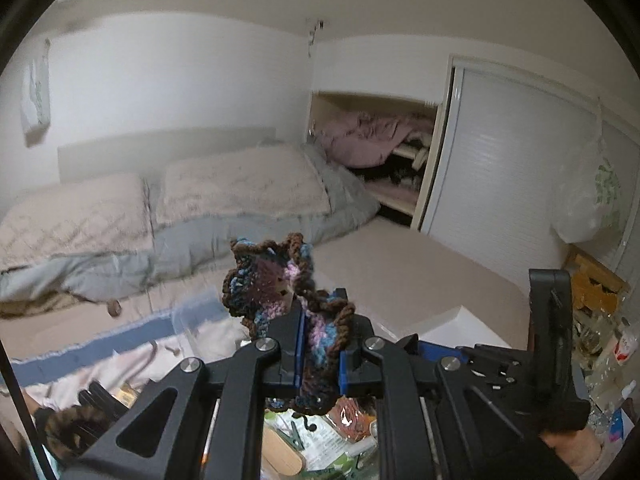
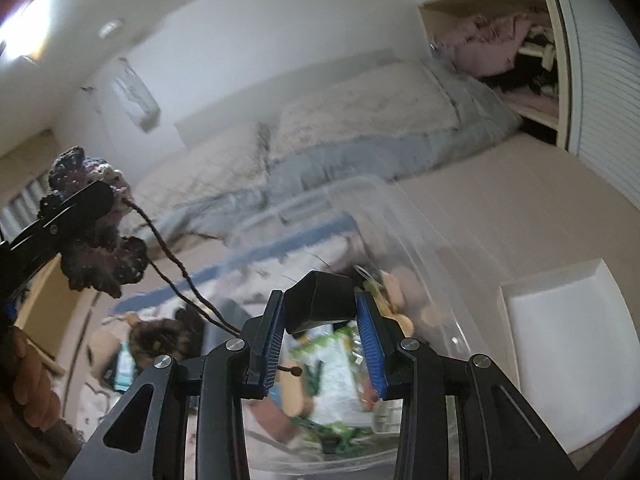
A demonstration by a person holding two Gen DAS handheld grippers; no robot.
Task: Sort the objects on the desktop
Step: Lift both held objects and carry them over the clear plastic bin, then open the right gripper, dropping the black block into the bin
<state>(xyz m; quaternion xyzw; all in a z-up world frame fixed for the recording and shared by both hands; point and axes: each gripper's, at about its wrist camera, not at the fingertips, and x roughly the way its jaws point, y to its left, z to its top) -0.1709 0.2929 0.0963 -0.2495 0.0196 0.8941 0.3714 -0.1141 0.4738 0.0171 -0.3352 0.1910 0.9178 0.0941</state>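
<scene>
My left gripper (image 1: 320, 332) has its blue pads pressed hard together on a crocheted yarn piece (image 1: 276, 280), brown-edged with pink, purple and blue; the piece bunches up above the fingertips and a bit hangs out below the pads. In the right wrist view I see that same gripper side-on at the left edge, the crochet clumped around its tip, with two brown yarn strands (image 2: 180, 276) trailing down toward my right gripper; where they end I cannot tell.

My right gripper (image 2: 320, 312) is pinching a small black block-shaped object (image 2: 320, 300) between its pads, jaws partly spread by its width. What that object is I can't make out. In the left view the right gripper stands tall at the right side, and a bit of the hand holding it (image 1: 572, 448) peeks out, cut off by the frame.

Just beneath both grippers sits a clear plastic bin (image 2: 404, 216), its rim blurred, holding a jumble: green-and-white packaging, a wooden stick, a green clip (image 1: 296, 436). Much of it is smeared or hidden behind the gripper arms.

Beside it lies a white tray (image 2: 560, 344) on the beige bed surface. Farther back are two pale pillows (image 1: 240, 184) on a grey-blue duvet, then an open closet (image 1: 376, 148) stuffed with pinkish bedding beside a white sliding door.
</scene>
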